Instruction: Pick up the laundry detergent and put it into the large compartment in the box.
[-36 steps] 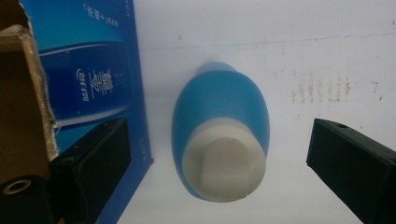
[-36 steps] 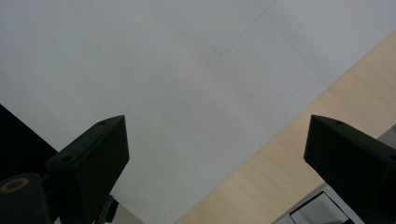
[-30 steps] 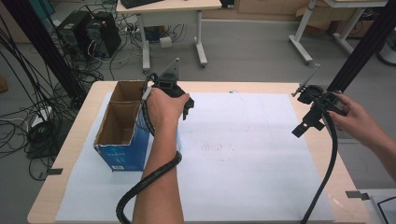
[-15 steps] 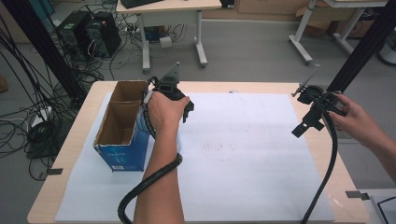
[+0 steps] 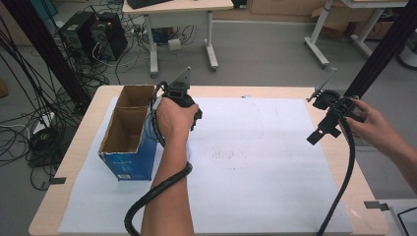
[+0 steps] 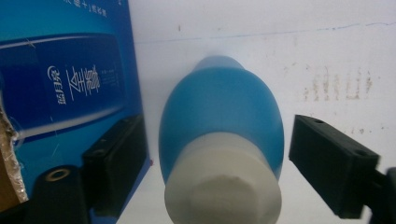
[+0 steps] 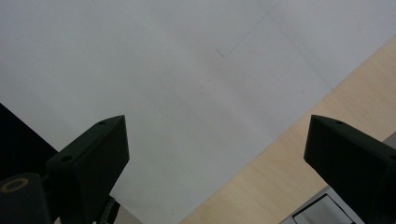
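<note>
High view shows the left hand wrapped over the top of the left gripper, knuckles up, with the forearm running straight up from the bottom edge and the cable looping beside the elbow. That hand sits just to the right of the open cardboard box, at its far half, and the gripper points down at the counter beside the box's blue wall.

Left gripper view looks along the fingers at a blue bottle with a white cap, the cap end toward the camera and the body running away over the white paper sheet. The bottle lies just right of the box. The fingers have just been closing around it; a narrow gap shows on each side of the bottle's body, so they bracket it without pressing.

Well right of the box, near the counter's far right edge, the right hand holds the right gripper raised and tilted down toward the sheet, forearm coming in from the lower right. Right gripper view shows its fingers spread wide over bare paper and the wooden edge, with nothing between them.
</note>
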The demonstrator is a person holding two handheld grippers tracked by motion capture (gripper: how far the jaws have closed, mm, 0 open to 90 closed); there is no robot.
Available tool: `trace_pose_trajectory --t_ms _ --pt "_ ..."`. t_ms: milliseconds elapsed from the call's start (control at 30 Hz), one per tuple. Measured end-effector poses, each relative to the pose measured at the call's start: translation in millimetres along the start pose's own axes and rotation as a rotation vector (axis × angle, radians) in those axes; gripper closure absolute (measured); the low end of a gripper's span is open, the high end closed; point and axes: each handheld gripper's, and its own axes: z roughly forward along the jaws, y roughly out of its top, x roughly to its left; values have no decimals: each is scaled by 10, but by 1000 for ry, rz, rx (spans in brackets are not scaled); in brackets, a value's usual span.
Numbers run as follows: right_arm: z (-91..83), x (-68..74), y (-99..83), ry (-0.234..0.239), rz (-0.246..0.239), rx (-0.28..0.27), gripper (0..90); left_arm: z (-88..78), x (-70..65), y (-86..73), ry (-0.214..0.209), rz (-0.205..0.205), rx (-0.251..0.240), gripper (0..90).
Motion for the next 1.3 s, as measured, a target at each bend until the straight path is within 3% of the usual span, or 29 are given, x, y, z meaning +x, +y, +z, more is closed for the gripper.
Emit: trace_pose_trajectory --t_ms 133,300,467,967,1167,1300 --pt "0 -3 -3 -1 2 -1 65 11 -6 -12 -8 15 -6 321" --pt "5 -8 -1 4 0 -1 65 8 -32 -47 13 19 -19 374" --pt "5 -7 -6 5 1 -3 65 10 -47 -63 19 48 -22 374" --pt "14 4 -28 8 14 3 64 -6 4 -106 2 49 -29 379" --pt "3 36 -52 -4 16 4 62 -73 19 -152 -10 49 -22 380" --pt "-18 47 -75 -2 15 5 62 -204 11 -221 -9 50 -30 381"
